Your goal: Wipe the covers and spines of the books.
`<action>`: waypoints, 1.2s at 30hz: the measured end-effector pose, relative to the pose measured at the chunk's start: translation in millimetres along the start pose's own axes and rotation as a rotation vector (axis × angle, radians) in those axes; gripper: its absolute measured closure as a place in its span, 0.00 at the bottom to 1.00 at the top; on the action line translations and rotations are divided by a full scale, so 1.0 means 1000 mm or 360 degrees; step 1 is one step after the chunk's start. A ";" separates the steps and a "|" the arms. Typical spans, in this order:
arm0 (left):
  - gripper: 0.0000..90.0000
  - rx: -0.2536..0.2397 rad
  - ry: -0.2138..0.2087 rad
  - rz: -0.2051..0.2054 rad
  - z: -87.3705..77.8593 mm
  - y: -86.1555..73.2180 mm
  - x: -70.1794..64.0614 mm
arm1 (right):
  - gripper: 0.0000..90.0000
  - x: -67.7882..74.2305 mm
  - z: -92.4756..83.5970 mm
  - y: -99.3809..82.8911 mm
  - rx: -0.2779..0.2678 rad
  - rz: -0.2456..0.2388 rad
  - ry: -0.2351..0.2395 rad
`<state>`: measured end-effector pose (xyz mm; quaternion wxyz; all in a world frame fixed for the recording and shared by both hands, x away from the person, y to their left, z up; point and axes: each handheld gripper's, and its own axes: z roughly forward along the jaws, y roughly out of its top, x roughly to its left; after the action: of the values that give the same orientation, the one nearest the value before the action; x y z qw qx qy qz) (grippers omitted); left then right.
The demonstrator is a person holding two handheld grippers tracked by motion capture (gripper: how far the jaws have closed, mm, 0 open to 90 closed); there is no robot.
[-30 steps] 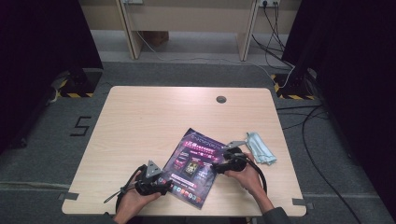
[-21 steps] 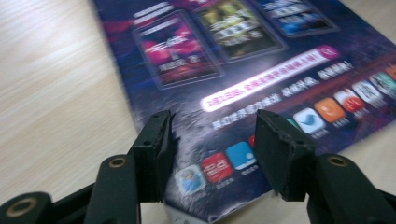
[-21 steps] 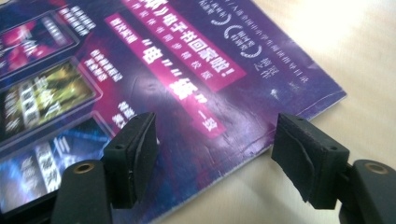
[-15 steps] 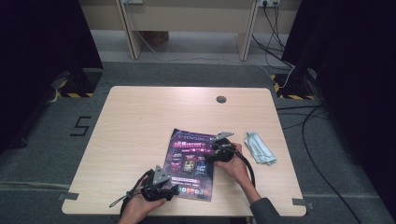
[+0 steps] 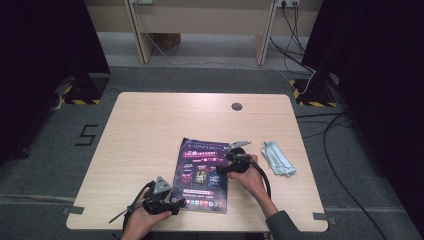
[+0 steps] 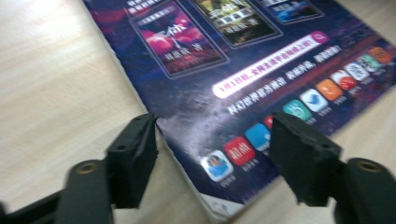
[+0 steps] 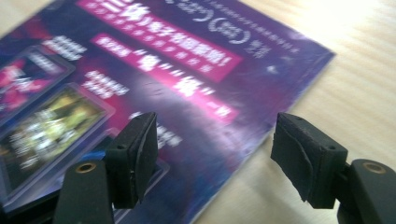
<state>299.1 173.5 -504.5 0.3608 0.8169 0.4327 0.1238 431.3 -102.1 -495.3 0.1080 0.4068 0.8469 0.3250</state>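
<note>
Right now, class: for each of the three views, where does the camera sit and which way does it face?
High view: above the table's near edge, looking forward and down; forearms, left gripper, right gripper.
Left gripper view: on that gripper, facing the magazine's near corner; open jaws.
Right gripper view: on that gripper, over the magazine's side edge; open jaws.
Shared: all three show the magazine.

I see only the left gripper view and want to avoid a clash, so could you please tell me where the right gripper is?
Observer: The right gripper is at the flyer's right edge.
Operator: Thank you. Are its fingers closed on the flyer?
Observer: No, the fingers stand open above it.
Operator: Is anything else on the table?
Observer: A pale blue-green bundle lies to the right of the flyer, apart from it.
</note>
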 end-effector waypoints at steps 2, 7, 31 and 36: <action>0.38 0.0010 0.0013 0.0029 0.000 0.001 -0.001 | 0.35 0.004 -0.001 -0.002 0.0017 -0.0030 0.0015; 0.38 0.0013 -0.0007 0.0016 0.002 0.001 -0.003 | 0.34 0.008 0.001 -0.004 0.0020 -0.0069 -0.0018; 0.35 -0.0096 -0.0033 0.0107 0.009 0.008 -0.020 | 0.36 -0.012 -0.013 -0.002 -0.0060 -0.0017 -0.0078; 0.30 -0.0178 -0.0020 0.0001 -0.001 0.007 -0.004 | 0.33 -0.032 -0.036 -0.004 -0.0155 0.0058 -0.0103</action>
<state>300.9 168.5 -498.8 0.4086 0.7963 0.4226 0.1427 433.3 -144.4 -473.1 0.1490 0.4268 0.8185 0.3545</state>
